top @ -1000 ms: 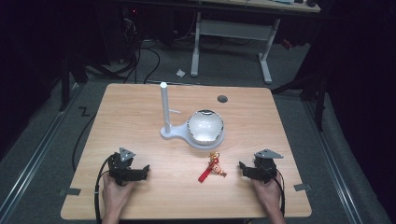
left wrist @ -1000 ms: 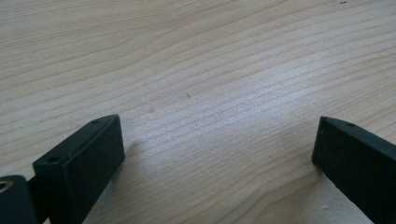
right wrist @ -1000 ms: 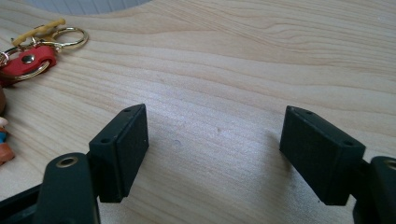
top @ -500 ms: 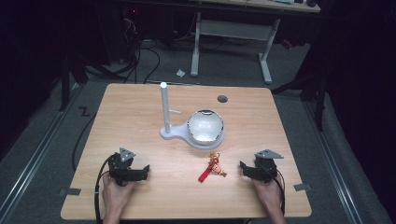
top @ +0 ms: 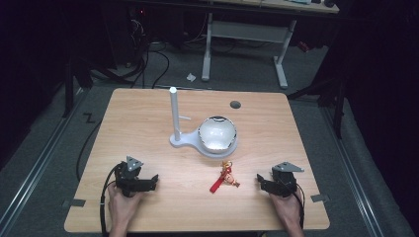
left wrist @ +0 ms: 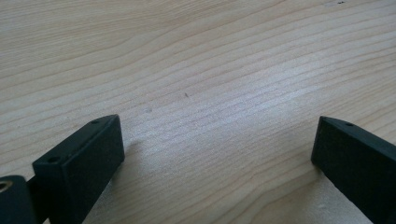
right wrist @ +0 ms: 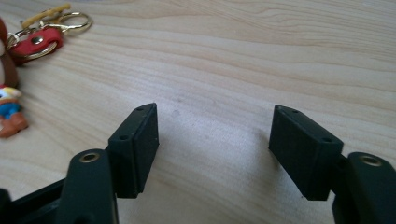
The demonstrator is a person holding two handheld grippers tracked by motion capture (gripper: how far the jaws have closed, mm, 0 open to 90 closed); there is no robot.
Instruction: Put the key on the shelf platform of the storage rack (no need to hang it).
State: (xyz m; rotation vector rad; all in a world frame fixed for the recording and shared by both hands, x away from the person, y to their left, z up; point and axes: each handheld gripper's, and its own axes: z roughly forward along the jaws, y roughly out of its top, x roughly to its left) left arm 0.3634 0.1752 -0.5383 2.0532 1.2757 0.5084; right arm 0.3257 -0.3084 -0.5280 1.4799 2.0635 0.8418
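Grippers idle: your left gripper [top: 148, 181] and right gripper [top: 262, 183] rest wide open, holding nothing. Keychain [top: 225, 177] lies on the table [top: 148, 113] between them, nearer the right. Pickup not yet begun, seemingly; next, close the right jaws around it.

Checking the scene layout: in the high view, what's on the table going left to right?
left gripper → white stand post → white bowl → keychain → right gripper. The bowl and keychain overlap a little in left-right extent; they are ordered by their middles.
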